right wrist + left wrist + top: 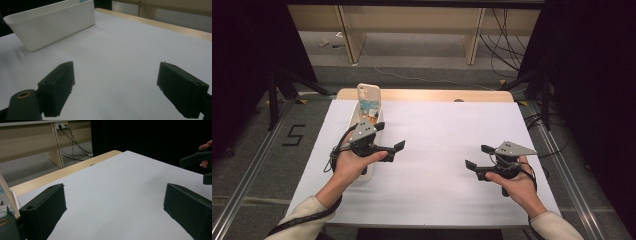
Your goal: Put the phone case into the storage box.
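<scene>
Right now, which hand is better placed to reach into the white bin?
Left. The left gripper hovers beside the white bin, jaws open and empty. The right gripper is far across the table.

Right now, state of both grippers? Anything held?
Left gripper: open, nothing between the jaws, beside the white bin.
Right gripper: open, empty, above the white table cover.
</scene>
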A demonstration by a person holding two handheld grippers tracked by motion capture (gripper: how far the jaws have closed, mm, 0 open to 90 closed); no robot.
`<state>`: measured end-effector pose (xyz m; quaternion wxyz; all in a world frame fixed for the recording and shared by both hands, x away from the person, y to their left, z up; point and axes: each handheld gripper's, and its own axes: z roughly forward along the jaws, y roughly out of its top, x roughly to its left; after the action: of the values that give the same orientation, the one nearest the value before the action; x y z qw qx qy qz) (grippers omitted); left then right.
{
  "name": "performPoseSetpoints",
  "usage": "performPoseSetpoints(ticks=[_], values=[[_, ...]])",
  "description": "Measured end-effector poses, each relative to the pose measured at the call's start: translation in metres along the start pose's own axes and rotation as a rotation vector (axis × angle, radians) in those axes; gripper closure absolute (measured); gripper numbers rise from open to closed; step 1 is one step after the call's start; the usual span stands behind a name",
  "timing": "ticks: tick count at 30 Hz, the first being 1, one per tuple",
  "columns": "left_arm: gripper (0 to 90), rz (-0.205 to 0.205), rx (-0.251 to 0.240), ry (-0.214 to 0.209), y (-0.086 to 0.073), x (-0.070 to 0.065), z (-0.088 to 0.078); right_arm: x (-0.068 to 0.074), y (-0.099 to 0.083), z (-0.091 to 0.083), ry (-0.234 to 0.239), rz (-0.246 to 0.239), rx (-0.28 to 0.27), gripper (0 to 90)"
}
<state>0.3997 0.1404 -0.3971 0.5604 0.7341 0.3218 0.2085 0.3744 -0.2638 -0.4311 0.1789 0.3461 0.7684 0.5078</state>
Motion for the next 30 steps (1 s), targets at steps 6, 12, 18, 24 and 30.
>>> performPoseSetpoints(ticks=[6,12,18,24,30], values=[[3.3,0.002,-0.003,-0.004,-0.005,-0.002,-0.003,0.000,0.000,0.000,0.001,-0.001,-0.003,15.5],[2.8,0.012,-0.004,-0.015,-0.010,-0.004,-0.005,0.000,0.000,0.000,0.002,-0.002,-0.004,15.5],[2.5,0.020,0.006,-0.017,-0.015,-0.005,-0.008,0.000,0.000,0.000,0.001,-0.003,-0.003,15.5],[2.3,0.024,0.009,-0.025,-0.020,-0.006,-0.011,0.000,0.000,0.000,0.002,-0.003,-0.003,15.5],[2.1,0.035,0.018,-0.026,-0.025,-0.007,-0.013,0.000,0.000,0.000,0.001,-0.002,-0.004,15.5]])
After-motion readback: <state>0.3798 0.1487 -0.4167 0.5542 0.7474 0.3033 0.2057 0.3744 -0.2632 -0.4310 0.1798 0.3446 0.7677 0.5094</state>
